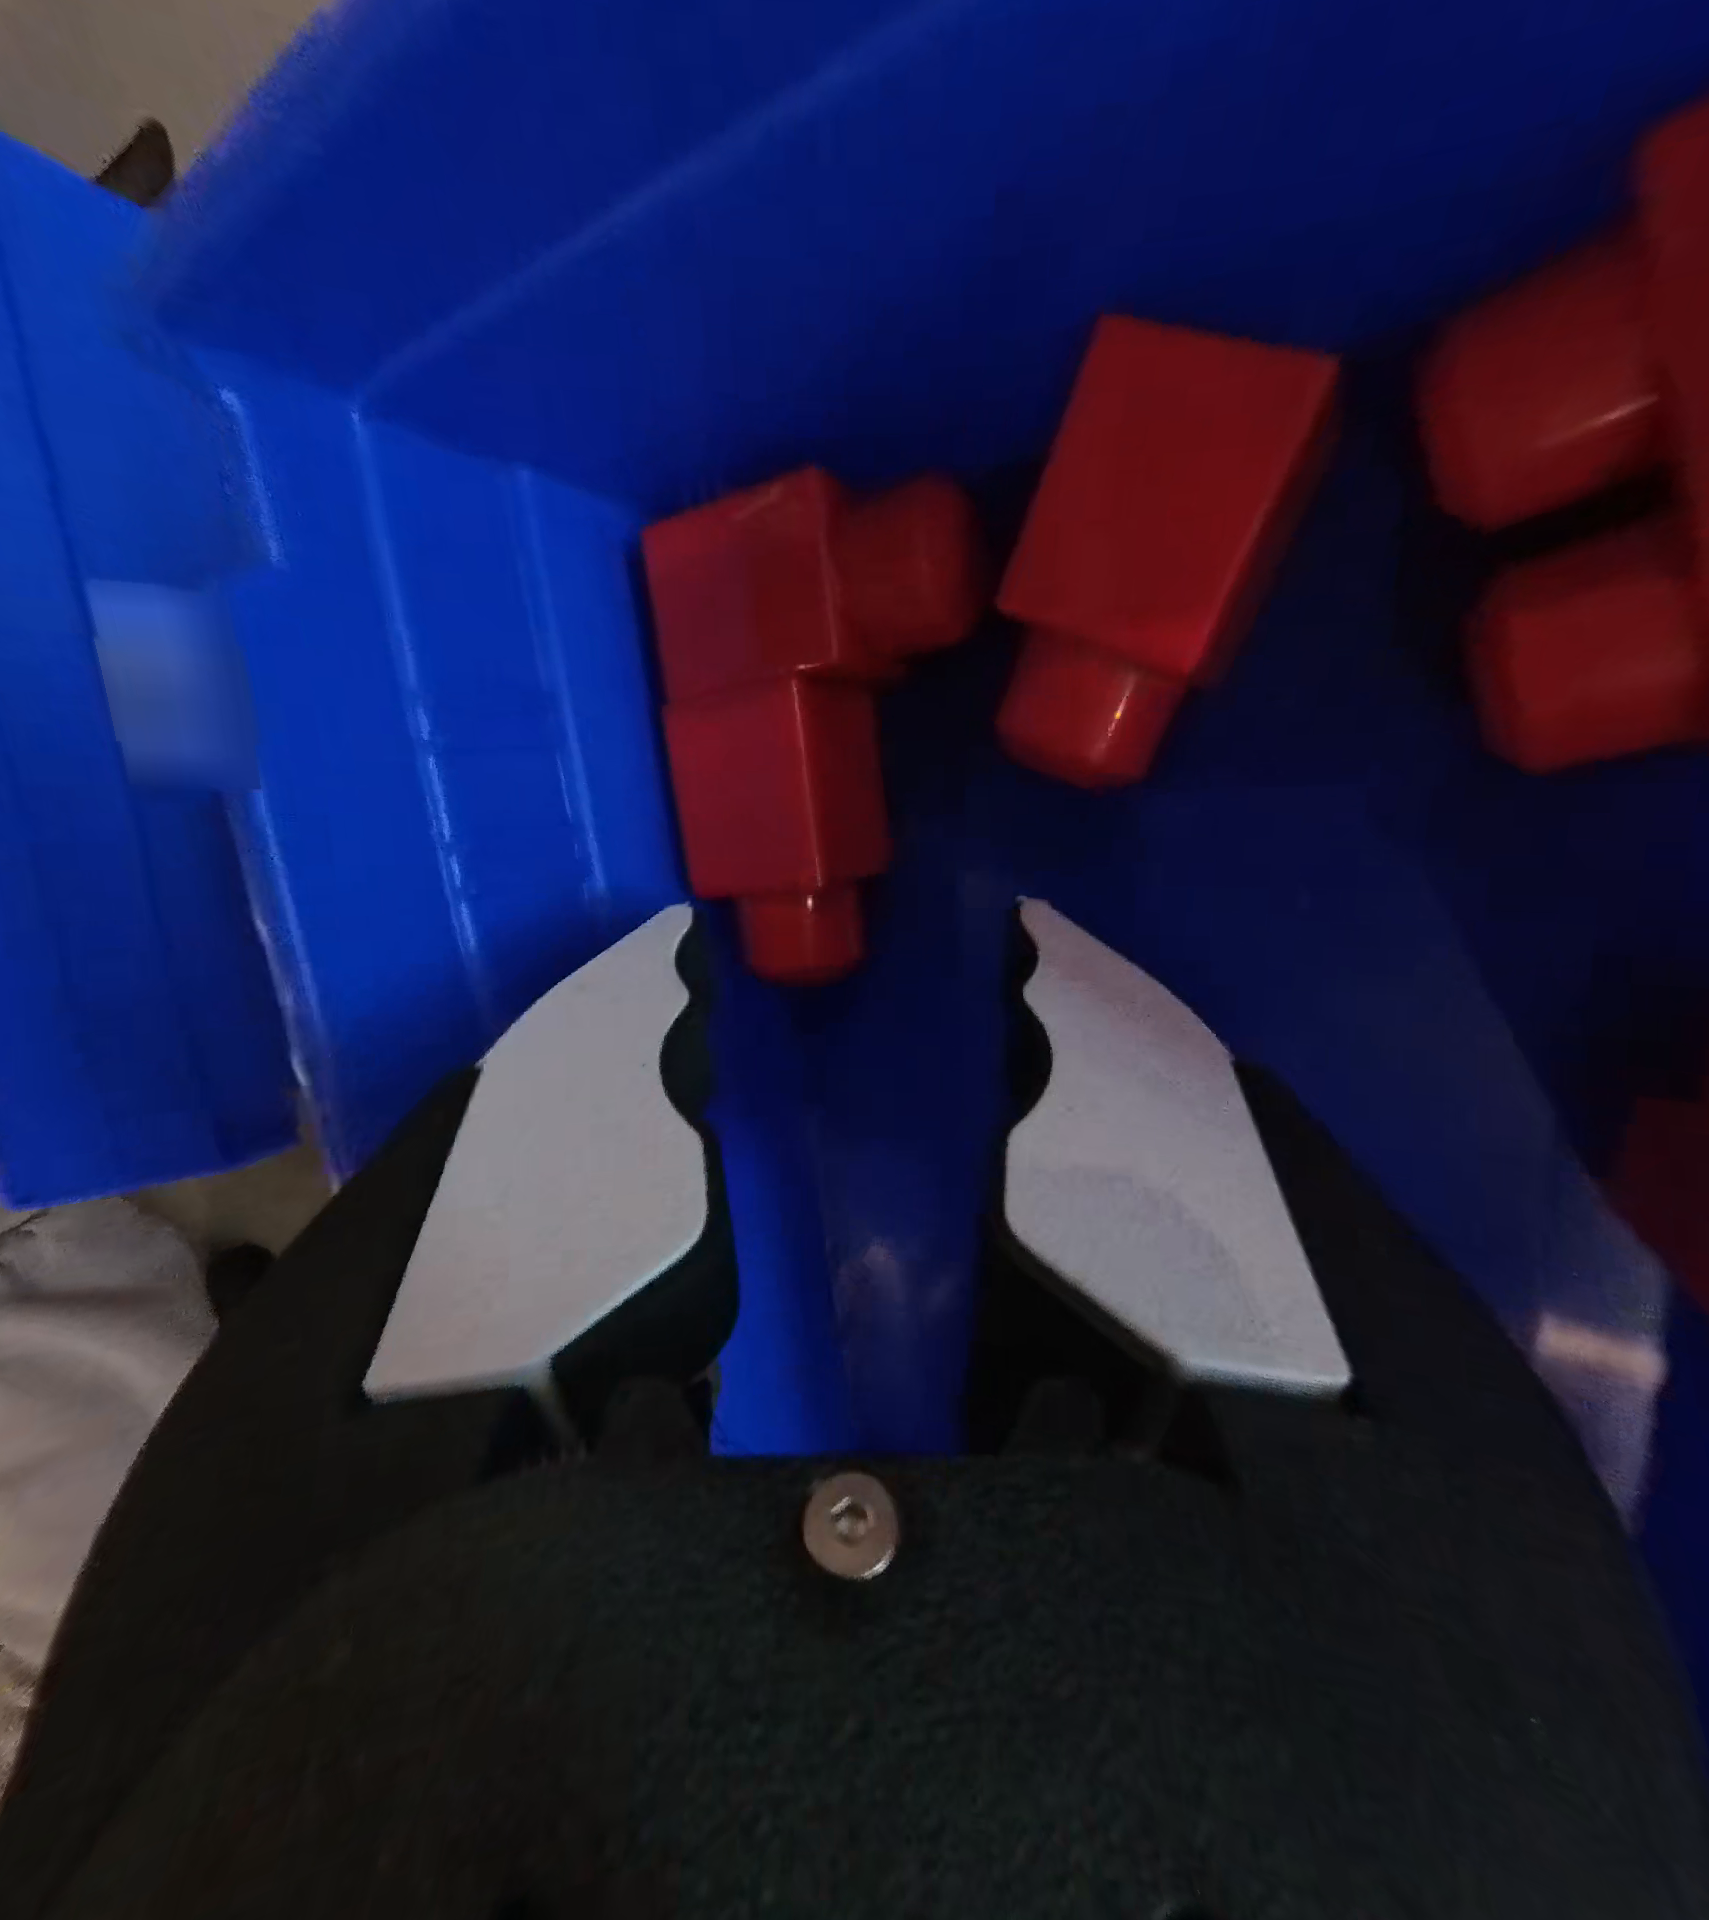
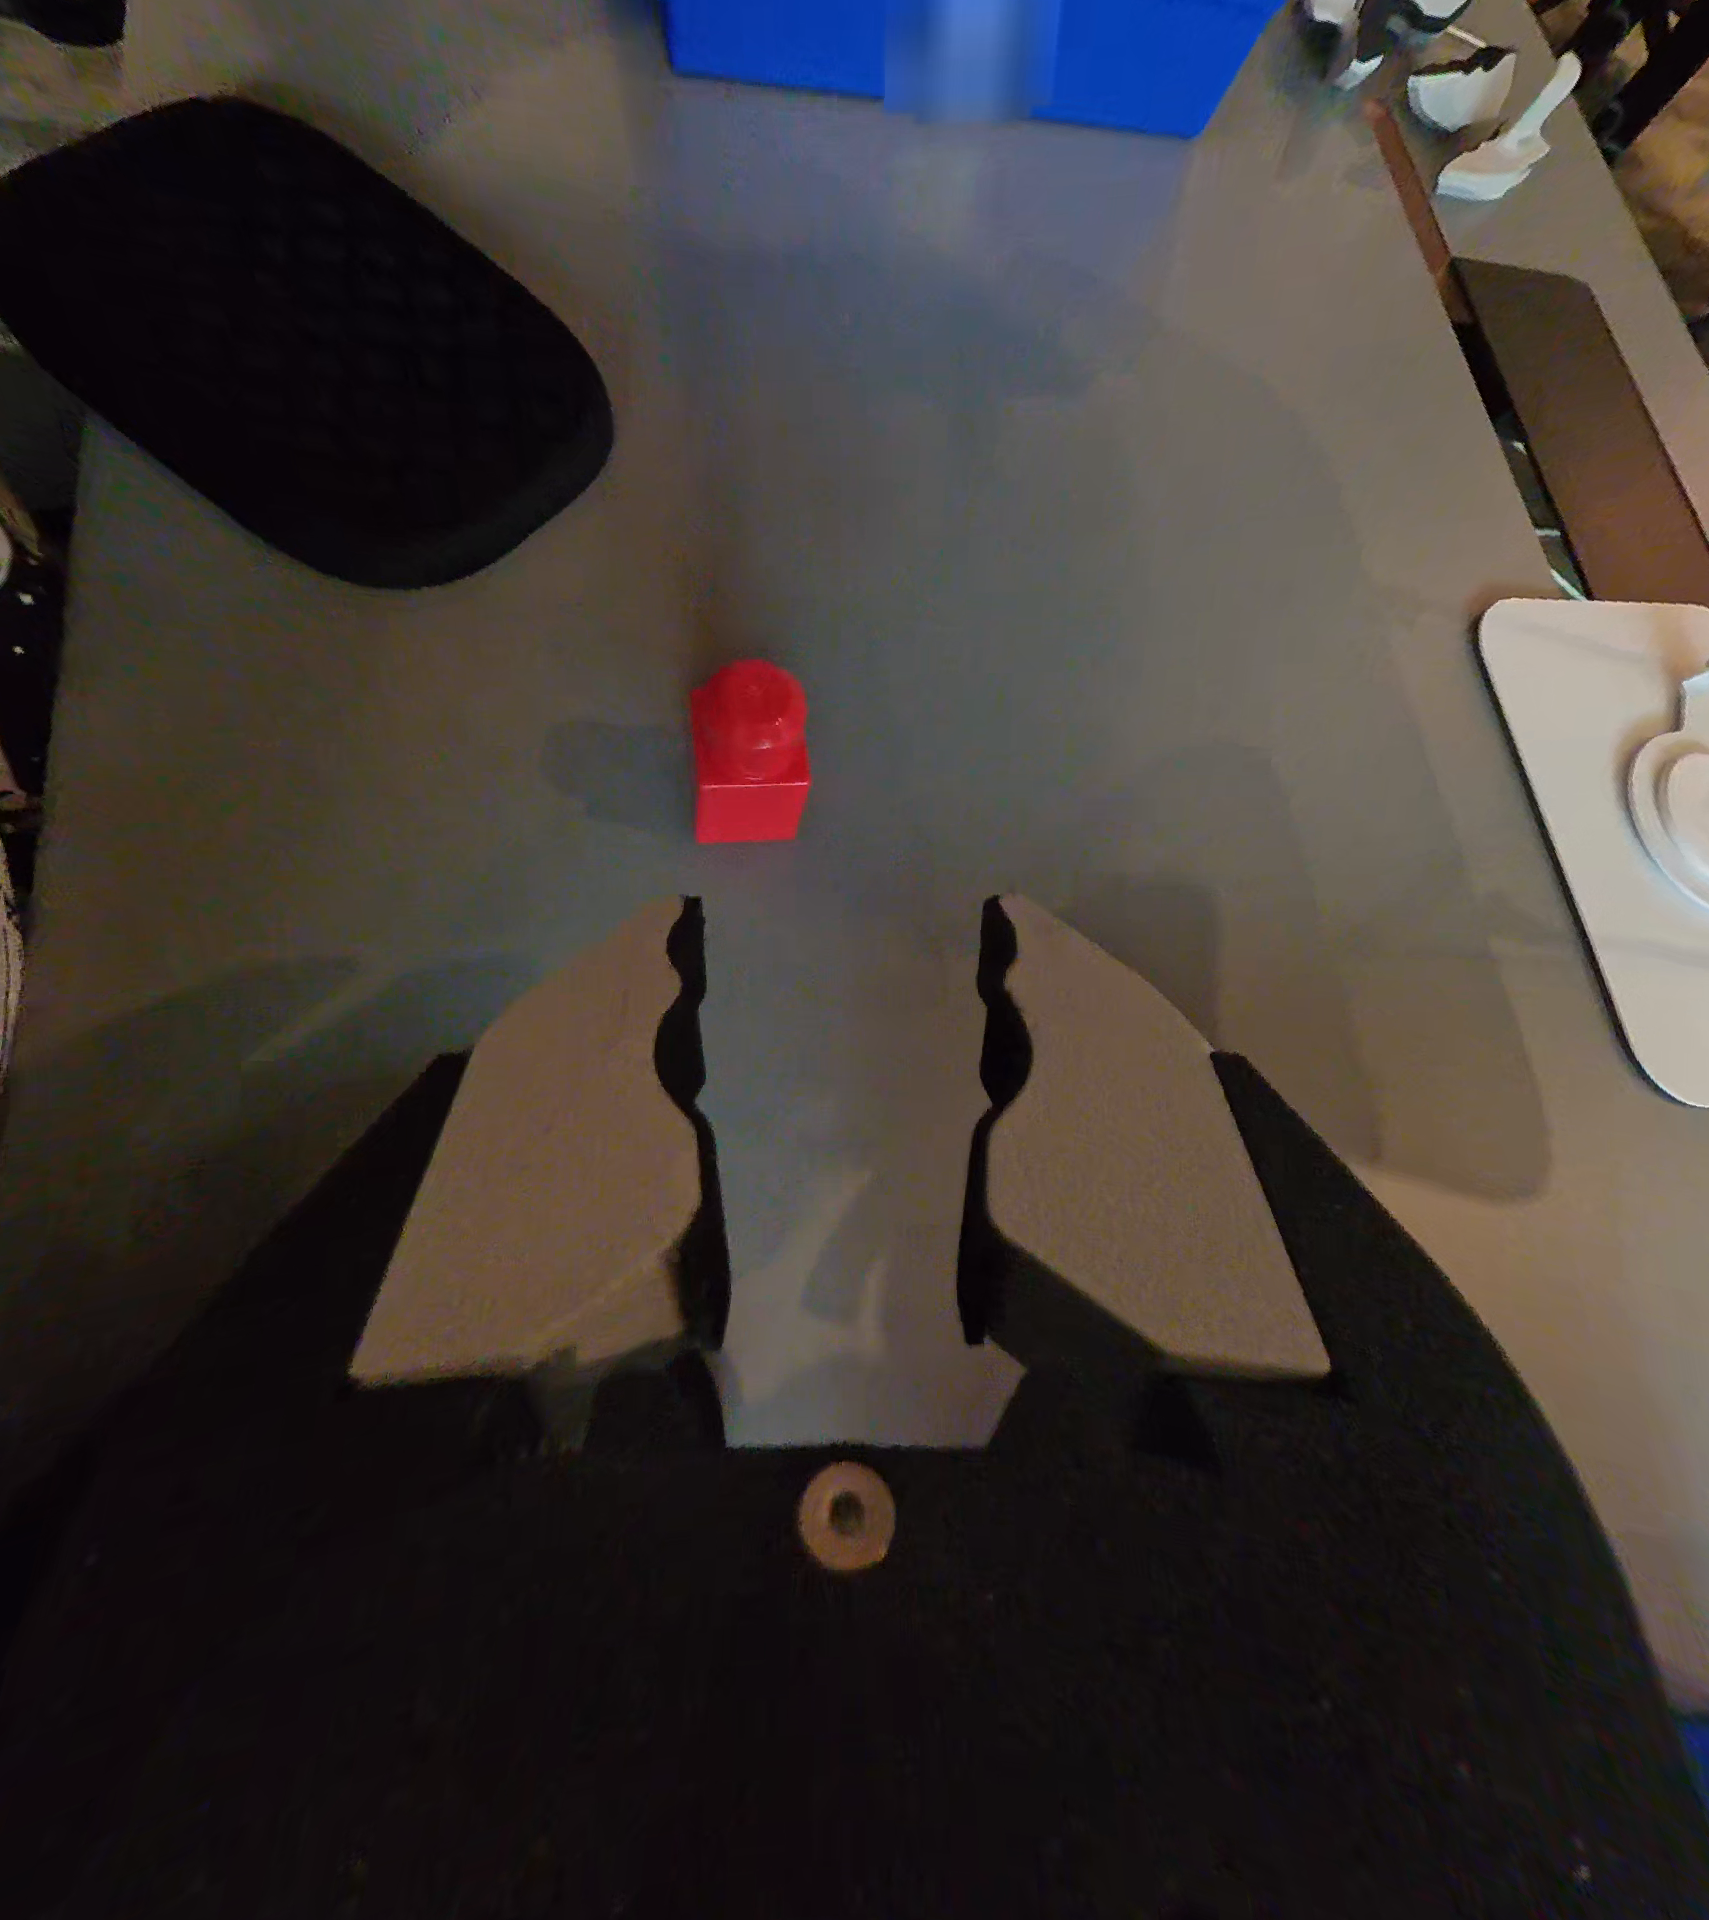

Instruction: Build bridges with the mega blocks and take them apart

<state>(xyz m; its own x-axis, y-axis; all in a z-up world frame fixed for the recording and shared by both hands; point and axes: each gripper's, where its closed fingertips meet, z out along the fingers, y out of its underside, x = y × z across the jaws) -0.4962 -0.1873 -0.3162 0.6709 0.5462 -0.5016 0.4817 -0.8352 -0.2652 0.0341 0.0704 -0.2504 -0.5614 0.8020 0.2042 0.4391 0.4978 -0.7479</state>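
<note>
Left hand-held gripper (image 1: 852,920) agape inside blue bin (image 1: 725,260); right hand-held gripper (image 2: 842,914) agape, table (image 2: 1037,520) bare around red block (image 2: 750,764).

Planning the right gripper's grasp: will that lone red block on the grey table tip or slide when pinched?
The red block looks rigid and light. It stands upright on a flat base, probably stable. Glossy plastic may slip; the open right gripper should pinch its flat sides.

Just ahead of my right jaws a single block (image 2: 751,758) stands on the table (image 2: 985,468), a bin (image 2: 788,42) far beyond it. Ahead-left lies a pad (image 2: 278,343); a tray (image 2: 1639,831) sits right. Inside the bin, blocks (image 1: 777,707) lie ahead of my left jaws.
</note>
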